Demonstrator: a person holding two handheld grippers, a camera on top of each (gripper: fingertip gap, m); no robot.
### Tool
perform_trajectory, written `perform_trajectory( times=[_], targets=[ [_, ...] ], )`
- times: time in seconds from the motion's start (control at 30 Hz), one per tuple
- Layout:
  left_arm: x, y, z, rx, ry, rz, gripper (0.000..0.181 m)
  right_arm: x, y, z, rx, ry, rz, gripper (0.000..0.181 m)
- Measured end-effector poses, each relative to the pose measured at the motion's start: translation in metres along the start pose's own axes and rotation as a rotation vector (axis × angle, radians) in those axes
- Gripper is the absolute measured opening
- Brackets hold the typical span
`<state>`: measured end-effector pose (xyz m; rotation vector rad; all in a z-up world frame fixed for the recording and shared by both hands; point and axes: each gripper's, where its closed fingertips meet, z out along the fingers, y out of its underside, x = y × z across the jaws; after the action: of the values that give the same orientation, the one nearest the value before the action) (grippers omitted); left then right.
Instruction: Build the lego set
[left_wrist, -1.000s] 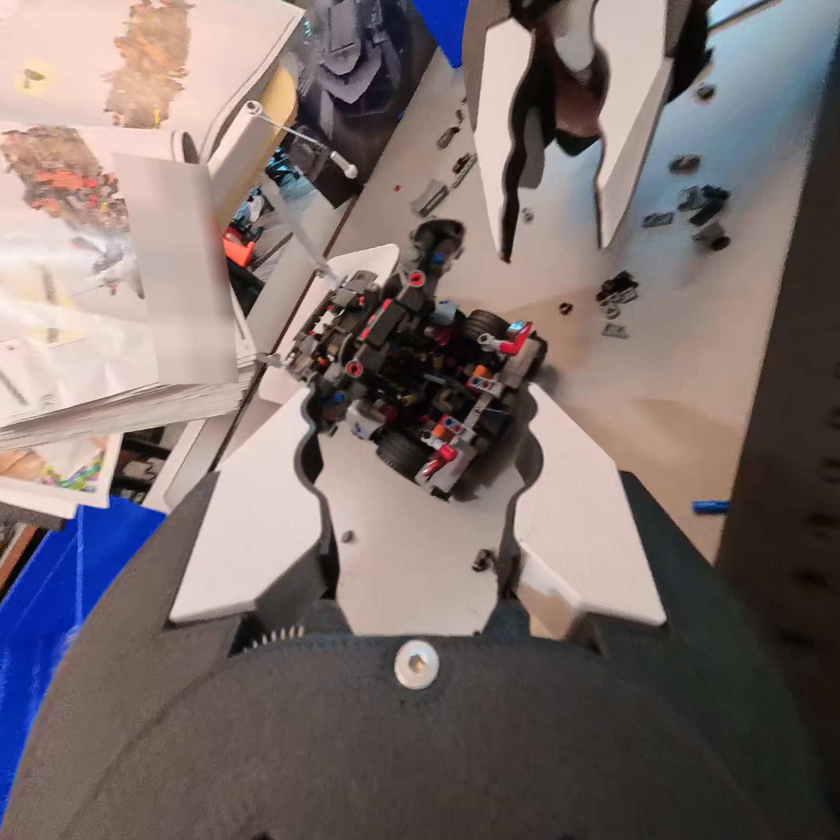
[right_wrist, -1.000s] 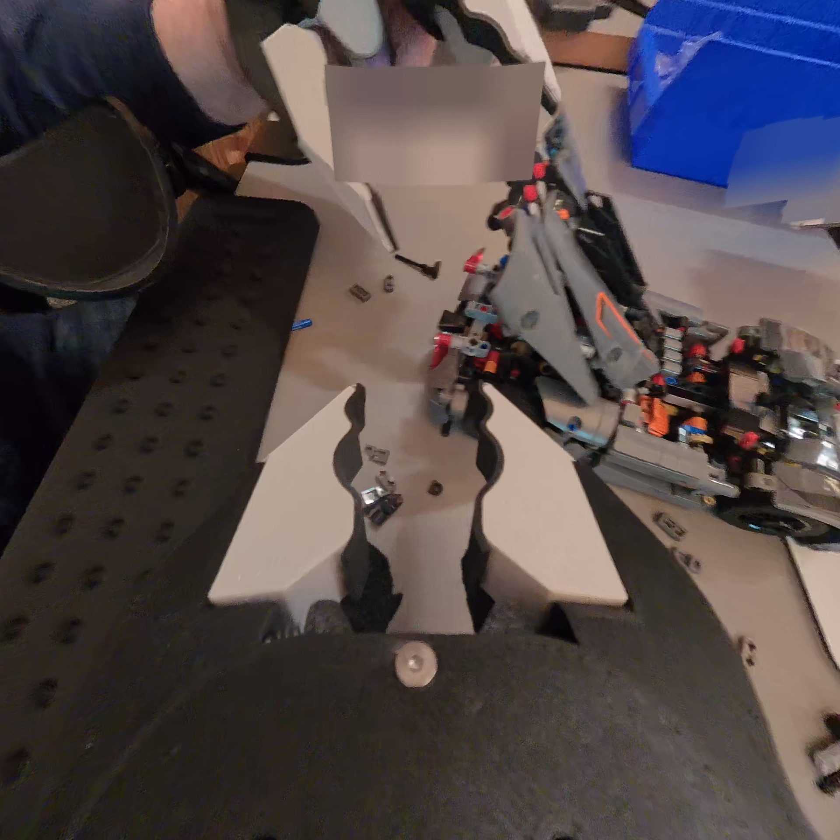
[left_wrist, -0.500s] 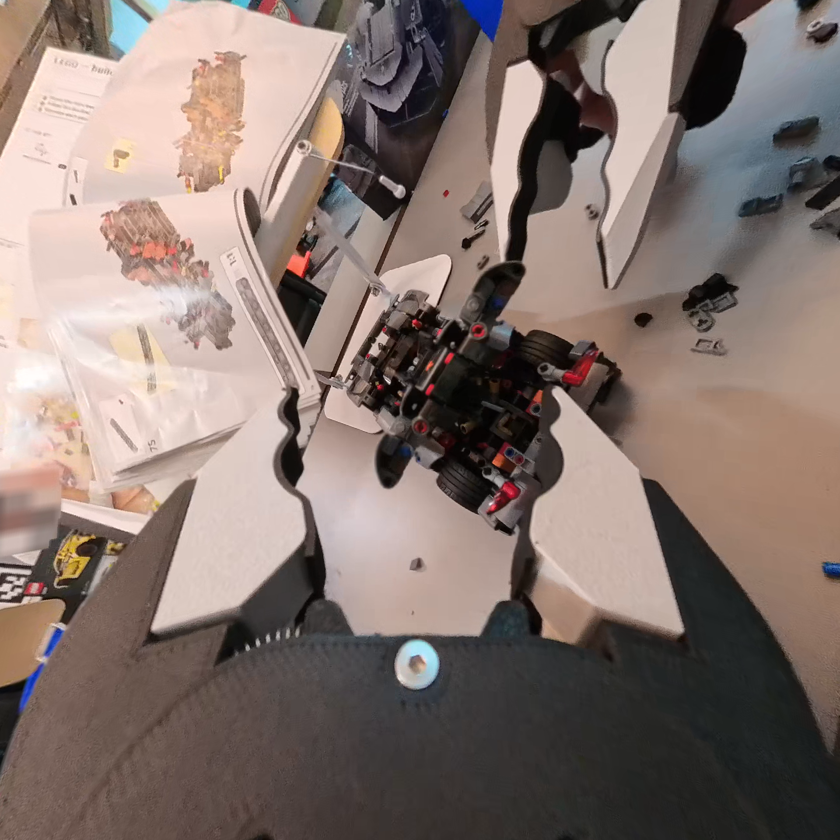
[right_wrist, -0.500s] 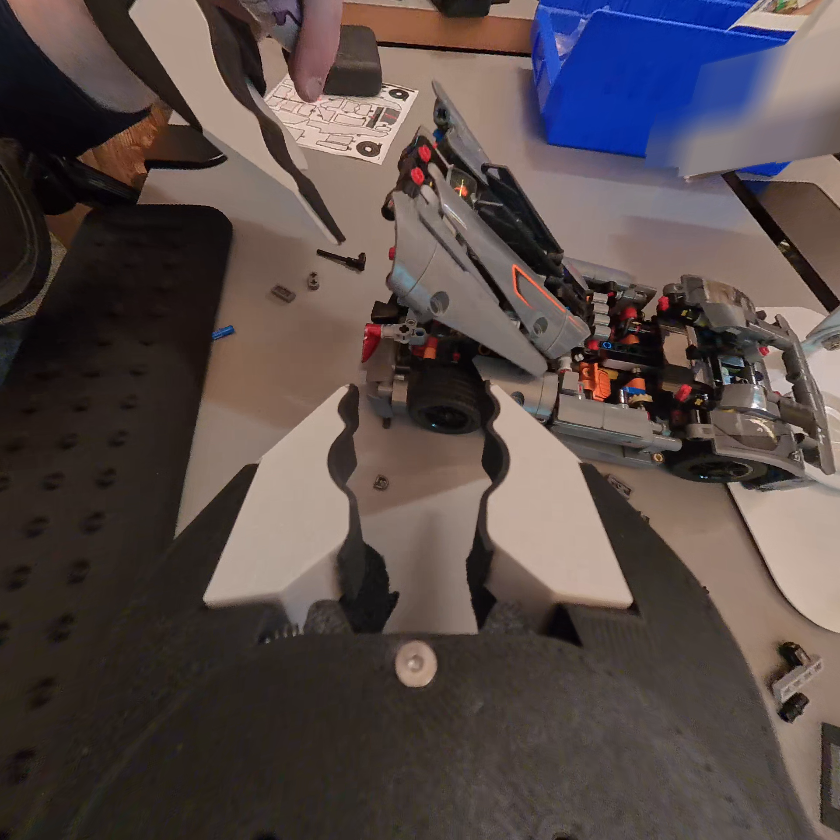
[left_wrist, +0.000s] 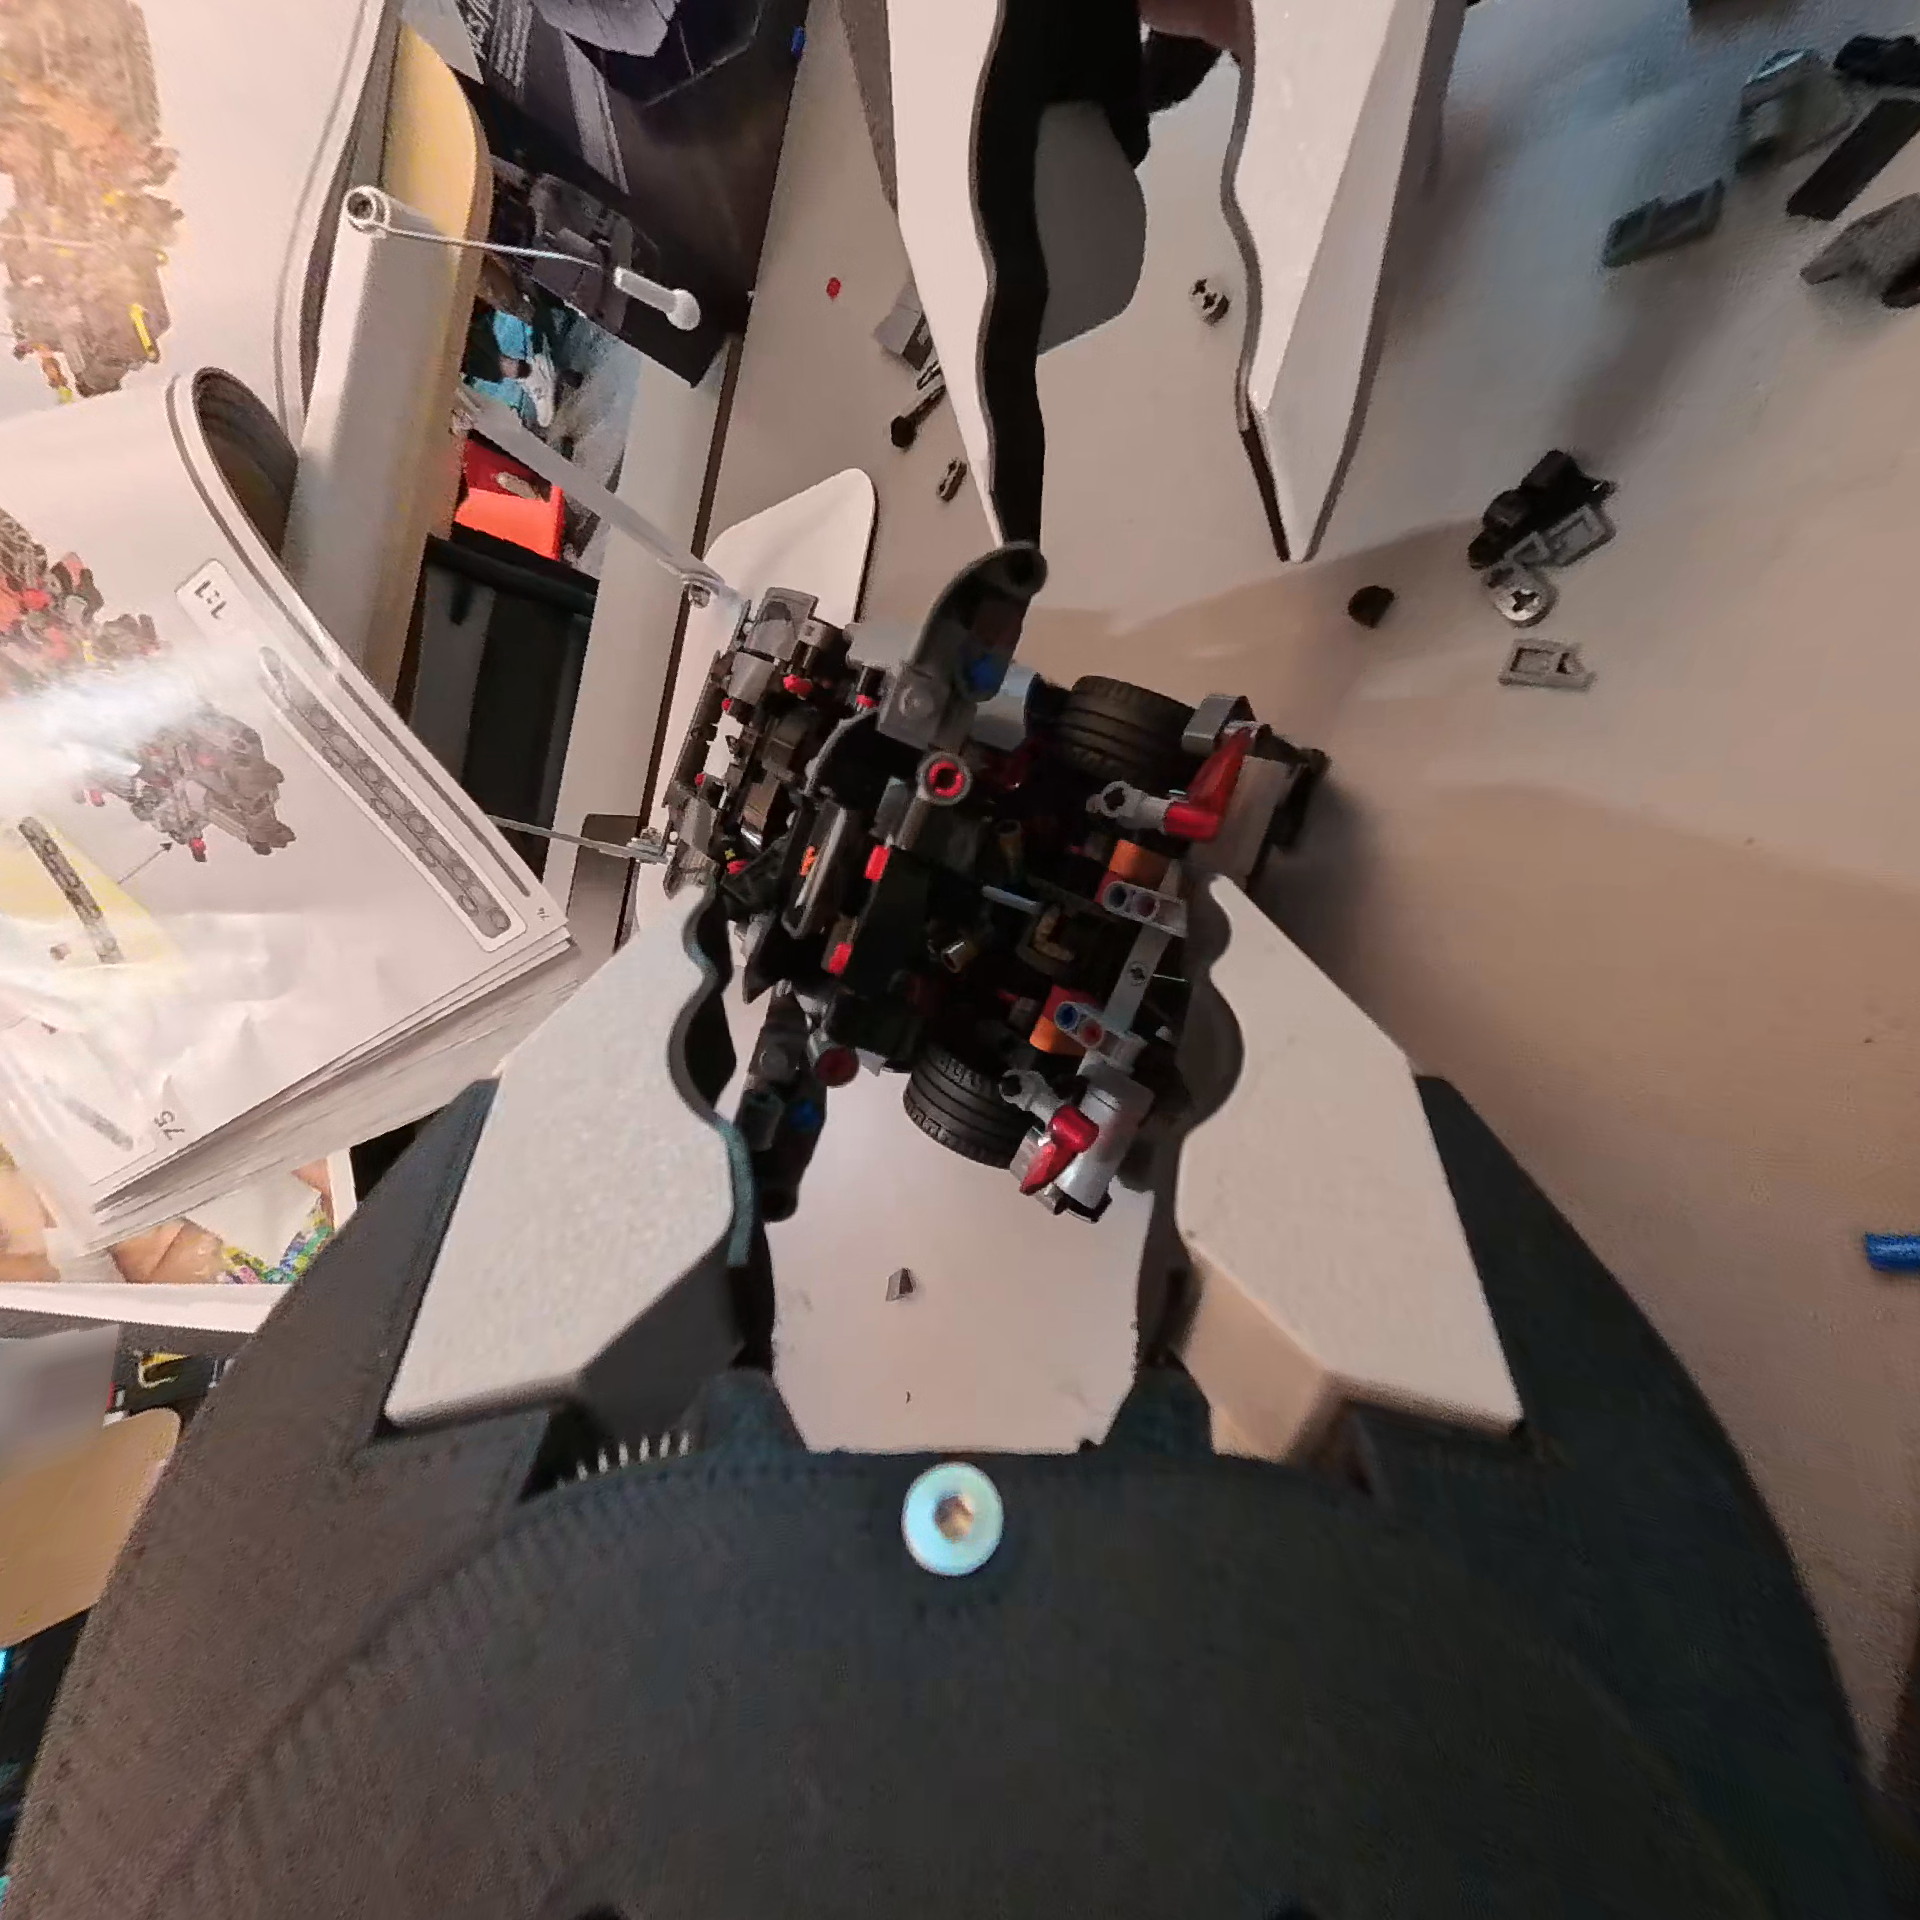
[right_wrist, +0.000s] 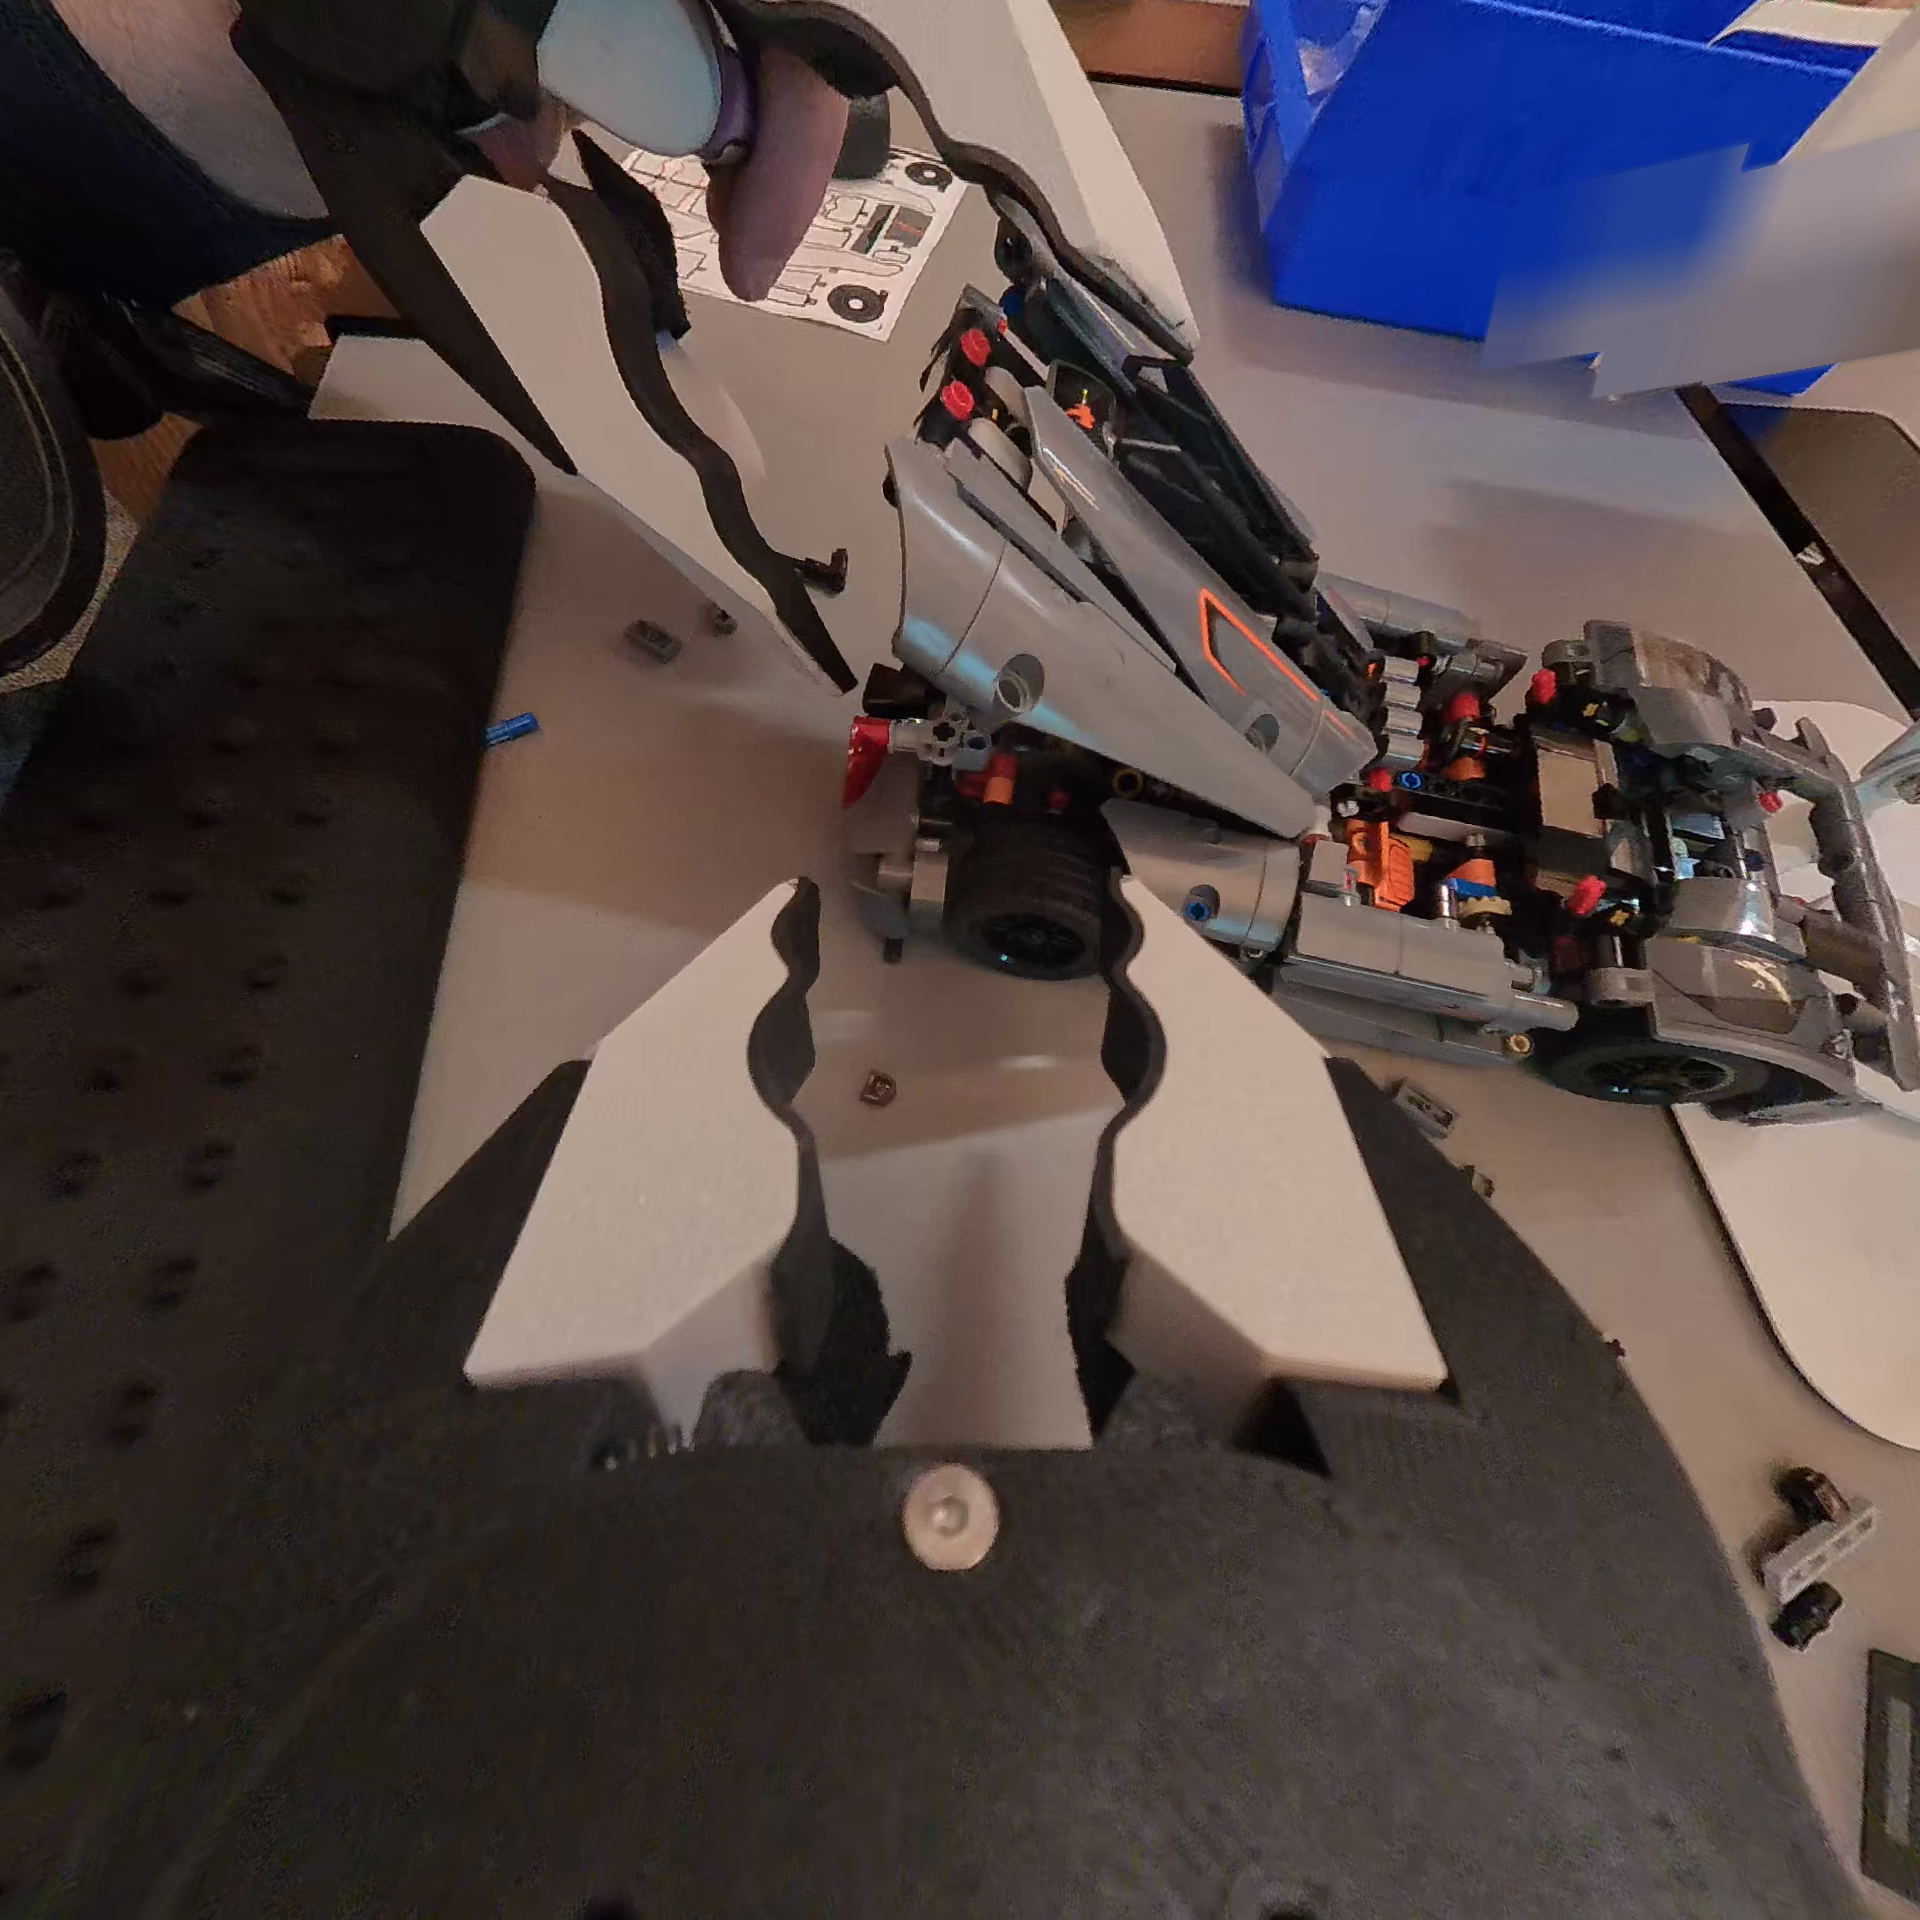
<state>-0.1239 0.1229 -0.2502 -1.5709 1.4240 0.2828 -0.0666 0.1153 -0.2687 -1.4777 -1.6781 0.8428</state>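
Note:
A grey and black lego car (right_wrist: 1195, 727) with orange and red details stands on the grey table (right_wrist: 644, 852), its rear cover tilted up. My left gripper (left_wrist: 961, 904) is open, and its fingers straddle the car's rear end (left_wrist: 966, 883). It also shows in the right wrist view, where the white fingers (right_wrist: 675, 520) flank the raised cover. My right gripper (right_wrist: 964, 894) is open and empty, with its tips just short of the rear wheel (right_wrist: 1023, 904). It shows at the top of the left wrist view, beyond the car, where its fingers (left_wrist: 1330, 312) hang over the table.
An open instruction booklet (left_wrist: 260, 883) lies to the left. A blue bin (right_wrist: 1507, 156) and a sticker sheet (right_wrist: 831, 249) are at the back. A black perforated mat (right_wrist: 208, 831) borders the table. Loose pieces (left_wrist: 1538, 530) lie around, and a white plate (right_wrist: 1818, 1299) sits under the car's front. My right fingertips sit around 7 centimeters from my left ones.
My left gripper has come closer to the car, and its fingers now flank the rear end. My right gripper has drawn back and settled by the rear wheel.

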Motion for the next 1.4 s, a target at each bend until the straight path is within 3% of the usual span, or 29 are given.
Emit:
perform_trajectory(
  times=[0.23,0.73,1.1,1.17,1.23,1.4],
  targets=[
    [0.009,0.007,-0.002,-0.035,0.016,0.028,0.077,0.0,0.001,0.0,-0.006,0.001,-0.004,0.052],
    [0.031,0.019,0.003,-0.077,0.039,0.056,0.08,-0.002,0.001,0.0,-0.015,-0.001,-0.012,0.052],
    [0.022,0.01,-0.006,-0.07,-0.033,0.109,0.053,-0.001,0.0,0.0,-0.01,0.007,-0.013,0.051],
    [0.017,0.013,-0.005,-0.095,-0.08,0.161,0.039,-0.001,-0.002,-0.001,0.001,0.019,-0.023,0.049],
    [0.014,0.014,-0.005,-0.102,-0.11,0.18,0.034,-0.002,-0.011,-0.004,0.029,0.044,-0.067,0.054],
    [0.016,0.017,-0.004,-0.102,-0.133,0.218,0.02,-0.004,-0.02,0.004,0.008,0.177,-0.312,0.047]
  ],
)
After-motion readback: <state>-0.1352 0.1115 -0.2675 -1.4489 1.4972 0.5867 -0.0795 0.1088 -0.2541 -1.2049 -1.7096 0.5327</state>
